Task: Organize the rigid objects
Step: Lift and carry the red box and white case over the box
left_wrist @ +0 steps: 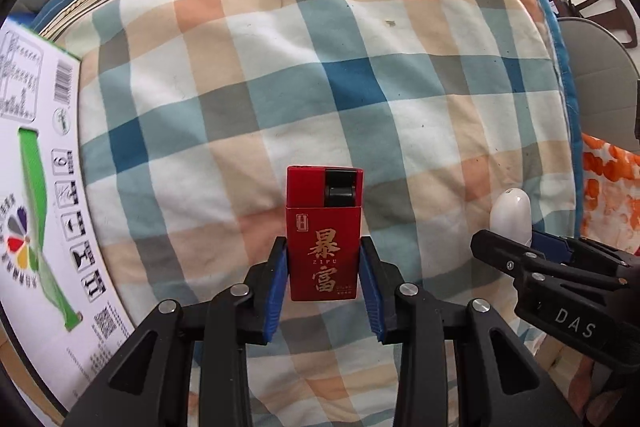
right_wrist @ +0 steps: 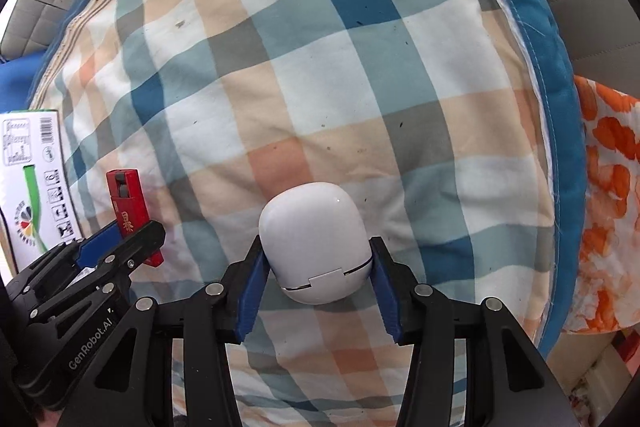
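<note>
Grippers are both gripping over the checked quilt [left_wrist: 360, 75]: I'm clamping my left gripper [left_wrist: 323, 269] on the red rectangular lighter [left_wrist: 323, 239], my right gripper [right_wrist: 316, 267] on the white rounded plastic case [right_wrist: 314, 239], probably carrying them next toward the white printed carton [left_wrist: 36, 187].

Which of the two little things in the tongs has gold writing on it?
The red lighter, in the left tongs. The white case in the right tongs is plain and rounded.

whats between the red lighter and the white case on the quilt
Only bare checked quilt lies between the red rectangular lighter and the white rounded plastic case, seen in the right wrist view.
</note>
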`<action>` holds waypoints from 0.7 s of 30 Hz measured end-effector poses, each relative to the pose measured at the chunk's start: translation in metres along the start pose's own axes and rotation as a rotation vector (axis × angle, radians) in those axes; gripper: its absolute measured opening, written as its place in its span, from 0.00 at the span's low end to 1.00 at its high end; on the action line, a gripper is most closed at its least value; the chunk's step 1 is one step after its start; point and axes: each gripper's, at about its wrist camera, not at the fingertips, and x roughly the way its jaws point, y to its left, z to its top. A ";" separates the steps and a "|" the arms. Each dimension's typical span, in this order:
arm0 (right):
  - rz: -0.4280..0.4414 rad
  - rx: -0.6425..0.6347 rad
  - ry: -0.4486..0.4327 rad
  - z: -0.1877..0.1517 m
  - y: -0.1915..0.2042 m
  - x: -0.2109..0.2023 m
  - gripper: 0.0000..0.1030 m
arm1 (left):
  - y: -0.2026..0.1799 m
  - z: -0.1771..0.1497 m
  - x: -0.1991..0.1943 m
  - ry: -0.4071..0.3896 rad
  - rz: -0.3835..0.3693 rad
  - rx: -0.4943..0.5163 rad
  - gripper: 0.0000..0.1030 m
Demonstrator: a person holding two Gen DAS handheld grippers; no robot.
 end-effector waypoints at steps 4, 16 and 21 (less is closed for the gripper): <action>0.022 -0.027 -0.020 -0.010 0.007 -0.016 0.50 | 0.009 -0.019 -0.017 -0.040 -0.034 -0.013 0.30; 0.134 -0.166 -0.149 -0.066 0.074 -0.090 0.49 | 0.083 0.000 -0.160 -0.296 -0.093 -0.008 0.30; 0.159 -0.226 -0.194 -0.084 0.130 -0.123 0.49 | 0.121 -0.009 -0.193 -0.364 -0.074 -0.033 0.30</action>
